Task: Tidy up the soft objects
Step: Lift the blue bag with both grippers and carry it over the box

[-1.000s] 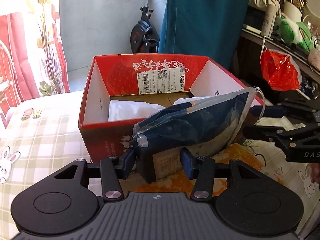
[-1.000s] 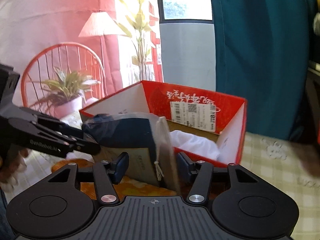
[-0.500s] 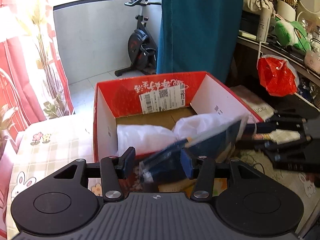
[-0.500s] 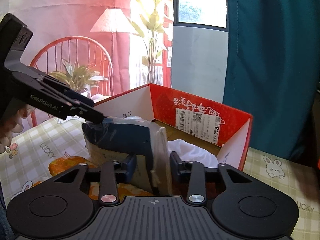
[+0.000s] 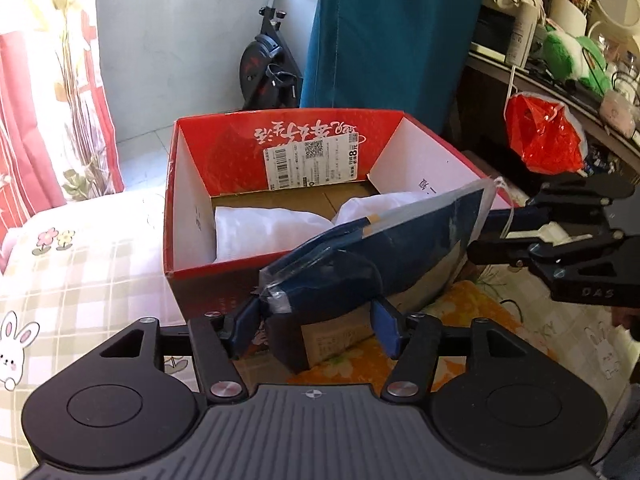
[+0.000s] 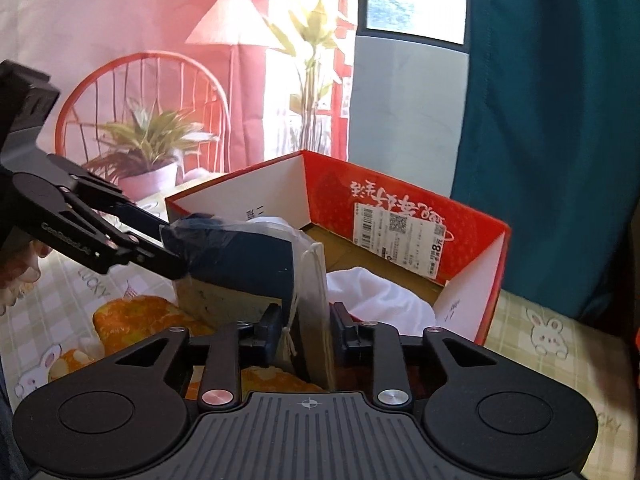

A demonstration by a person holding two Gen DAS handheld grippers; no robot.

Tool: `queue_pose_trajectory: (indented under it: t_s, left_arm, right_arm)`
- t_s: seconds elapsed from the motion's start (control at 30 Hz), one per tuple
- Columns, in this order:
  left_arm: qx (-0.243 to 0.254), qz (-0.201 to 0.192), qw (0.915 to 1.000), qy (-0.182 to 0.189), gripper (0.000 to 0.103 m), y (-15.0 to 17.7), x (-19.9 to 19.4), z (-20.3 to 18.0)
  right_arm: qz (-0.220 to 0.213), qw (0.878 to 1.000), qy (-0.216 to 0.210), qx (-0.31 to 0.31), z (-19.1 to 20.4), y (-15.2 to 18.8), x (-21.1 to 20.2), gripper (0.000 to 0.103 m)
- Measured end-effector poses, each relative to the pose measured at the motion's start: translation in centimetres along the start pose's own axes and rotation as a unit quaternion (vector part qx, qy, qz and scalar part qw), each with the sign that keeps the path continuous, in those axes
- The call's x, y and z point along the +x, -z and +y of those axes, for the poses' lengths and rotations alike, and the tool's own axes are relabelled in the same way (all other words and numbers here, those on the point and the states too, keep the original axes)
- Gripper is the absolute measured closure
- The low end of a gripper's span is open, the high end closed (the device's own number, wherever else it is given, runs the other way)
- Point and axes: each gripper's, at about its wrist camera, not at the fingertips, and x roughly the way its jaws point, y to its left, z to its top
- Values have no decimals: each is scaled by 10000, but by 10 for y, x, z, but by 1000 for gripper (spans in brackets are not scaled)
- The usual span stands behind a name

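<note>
Carrying dark-blue garment in clear plastic bag [image 5: 384, 248] over red cardboard box [image 5: 188, 216]: right gripper [image 6: 306, 332] pinching bag's end, left gripper [image 5: 316, 326] just spread, pads clear — lower level before letting go.

A table covered by a checked tablecloth [image 5: 76, 280] with printed rabbits and flowers carries the things. An open red cardboard box [image 5: 192, 184] stands on it. Just beside the box lies an orange patterned cloth [image 6: 132, 312].

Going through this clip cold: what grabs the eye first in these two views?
A clear plastic bag with dark blue fabric inside hangs in front of the open red cardboard box, between the left gripper and the right gripper, which pinches its edge. White fabric lies in the box.
</note>
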Motion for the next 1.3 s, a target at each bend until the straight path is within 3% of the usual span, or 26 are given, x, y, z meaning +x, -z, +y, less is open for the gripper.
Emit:
queue_pose_trajectory:
  t_s: [0.07, 0.1, 0.13, 0.2, 0.23, 0.33, 0.63, 0.93, 1.17, 1.3]
  left_arm:
    - [-44, -26, 10000, -9, 40, 1, 2, 0]
    - [-100, -48, 9999, -28, 45, 1, 3, 0]
    - [-141, -65, 9999, -44, 58, 1, 3, 0]
    - [-175, -120, 9998, -63, 66, 3, 2, -2]
    - [-189, -150, 9997, -89, 74, 3, 0, -3]
    - [-112, -323, 9993, -169, 81, 3, -12, -10]
    - [-413, -1282, 9907, -198, 85, -37, -72, -13]
    - [238, -1928, 9799, -458, 85, -121, -120, -30]
    - [442, -1866, 9801, -519, 85, -167, -95, -29]
    - [491, -1601, 9842, -576, 85, -164, -63, -24]
  right_arm:
    - [8, 10000, -6, 5, 0, -2, 0, 78]
    - [4, 10000, -15, 23, -1, -3, 0, 78]
    - [0, 10000, -33, 53, -1, -4, 0, 78]
    - [3, 9999, -54, 93, -2, -5, 1, 79]
    - [4, 9999, -45, 108, -2, -5, 1, 83]
    - [6, 9997, -151, 192, -2, -5, 1, 97]
    - [-872, 9954, -314, 250, -9, -45, -44, 99]
    - [-1616, 9857, -292, 373, -40, -108, -75, 99]
    - [-1754, 9826, -89, 597, -74, -148, -66, 99]
    - [-1514, 9865, 69, 614, -84, -145, -41, 99]
